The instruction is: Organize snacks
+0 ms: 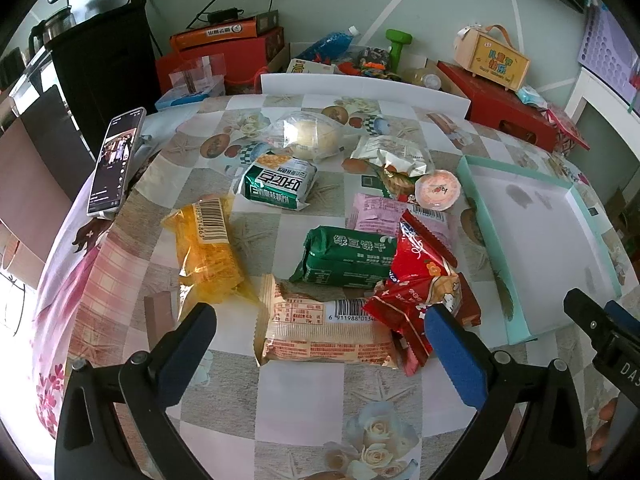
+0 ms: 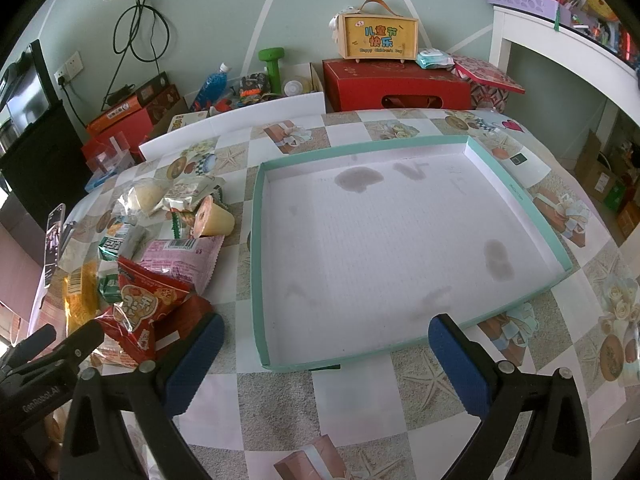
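Several snack packs lie scattered on the table: a beige biscuit pack, red packs, a dark green pack, a yellow pack, a green-white pack, a pink pack, a jelly cup and a wrapped bun. A teal-rimmed white tray lies empty on the right; it also shows in the left wrist view. My left gripper is open just above the beige pack. My right gripper is open over the tray's near edge, holding nothing. The red packs lie left of it.
A phone stands propped at the table's left edge. Red boxes, a yellow gift box, a green dumbbell, a bottle and clutter line the back behind a white board. The other gripper shows at far right.
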{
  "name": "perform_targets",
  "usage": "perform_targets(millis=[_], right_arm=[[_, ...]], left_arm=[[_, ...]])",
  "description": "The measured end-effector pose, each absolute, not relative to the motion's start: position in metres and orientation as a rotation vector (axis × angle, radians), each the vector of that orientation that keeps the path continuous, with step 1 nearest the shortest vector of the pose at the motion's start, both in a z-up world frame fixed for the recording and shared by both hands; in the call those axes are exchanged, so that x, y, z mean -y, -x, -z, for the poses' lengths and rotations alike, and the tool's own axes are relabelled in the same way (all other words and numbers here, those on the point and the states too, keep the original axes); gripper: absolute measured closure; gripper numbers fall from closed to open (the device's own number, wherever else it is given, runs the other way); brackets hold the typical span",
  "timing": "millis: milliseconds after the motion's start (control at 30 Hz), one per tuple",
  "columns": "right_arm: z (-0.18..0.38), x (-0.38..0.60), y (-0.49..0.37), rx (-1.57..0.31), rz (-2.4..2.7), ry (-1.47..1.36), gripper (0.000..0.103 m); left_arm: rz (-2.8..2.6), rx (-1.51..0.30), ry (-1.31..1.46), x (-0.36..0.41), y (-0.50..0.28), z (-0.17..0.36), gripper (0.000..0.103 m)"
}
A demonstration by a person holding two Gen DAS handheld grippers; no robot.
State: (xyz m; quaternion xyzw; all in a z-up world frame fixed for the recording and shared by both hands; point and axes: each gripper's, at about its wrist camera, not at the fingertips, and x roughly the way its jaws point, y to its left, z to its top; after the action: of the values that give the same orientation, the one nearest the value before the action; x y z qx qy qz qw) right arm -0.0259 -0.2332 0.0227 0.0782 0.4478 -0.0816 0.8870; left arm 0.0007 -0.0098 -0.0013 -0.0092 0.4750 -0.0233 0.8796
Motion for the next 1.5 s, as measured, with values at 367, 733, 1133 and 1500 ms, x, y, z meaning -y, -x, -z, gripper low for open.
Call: perform_targets(millis=[367,733,1133,1500], right_arm=[[-0.023,0.233,0.026,-0.932,0.169,-0.163,0.0],[-0.023,0.233,0.026,-0.932,0.169,-0.164,0.0],[-0.023,0.231,0.026,-0.927,0.165,-0.158,0.0],[-0.023,0.188,0.019,-0.919,-0.023,-0.169,0.0]], left_arm=[[0.049,-0.992,0.021,0.01,-0.001,0.001,0.0],[0.049,-0.991,0.022,0.009,-0.001,0.001,0.0],[0.024,-0.988,0.052,-0.001,-0.002,0.0,0.0],[-0.111,-1.055,0.158,-0.038,-0.01,0.01,0.0]])
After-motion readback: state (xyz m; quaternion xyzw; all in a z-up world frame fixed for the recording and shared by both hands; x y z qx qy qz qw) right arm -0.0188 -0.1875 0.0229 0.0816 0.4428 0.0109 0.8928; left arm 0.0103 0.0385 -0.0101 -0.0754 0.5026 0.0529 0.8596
